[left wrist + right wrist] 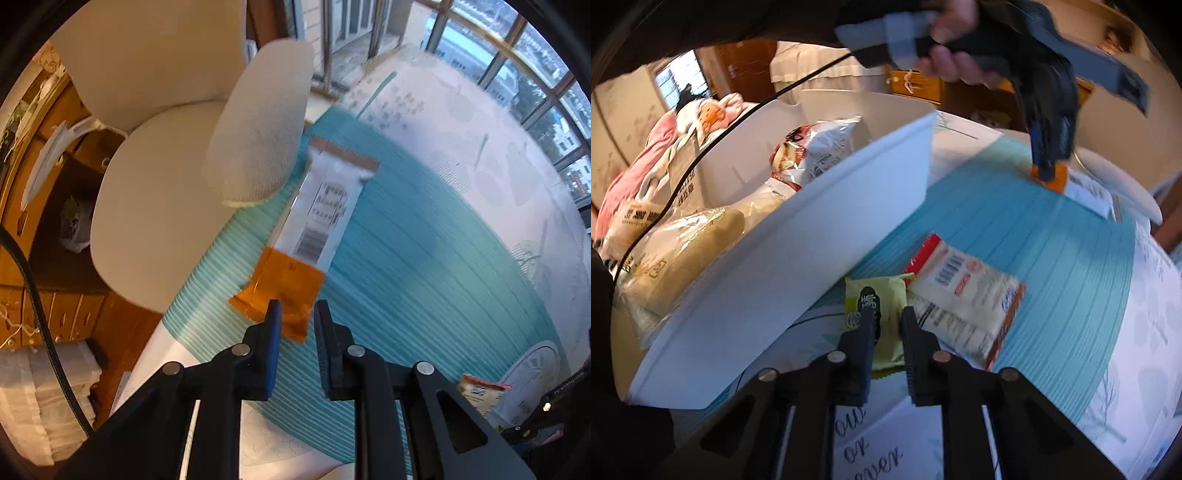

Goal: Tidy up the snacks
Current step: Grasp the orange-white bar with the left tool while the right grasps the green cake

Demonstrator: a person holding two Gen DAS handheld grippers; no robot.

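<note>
A long white snack packet with orange ends (325, 206) lies on the teal striped mat (424, 258). My left gripper (298, 314) is shut on the packet's near orange end, pointing down at it. In the right wrist view the same gripper (1049, 173), held by a hand (953, 44), pinches that orange end at the far side of the mat. My right gripper (888, 321) is shut on a small green snack packet (875, 295) lying by the wall of a white bin (812, 236). A white packet with red-orange edges and a barcode (964, 295) lies just right of the green one.
The white bin holds several bagged snacks, among them a bread pack (683, 240) and a crinkled chip bag (820, 147). A cream chair (147, 184) stands beside the table edge. A white plate (535, 369) and a small yellow packet (480, 395) sit at the mat's near right.
</note>
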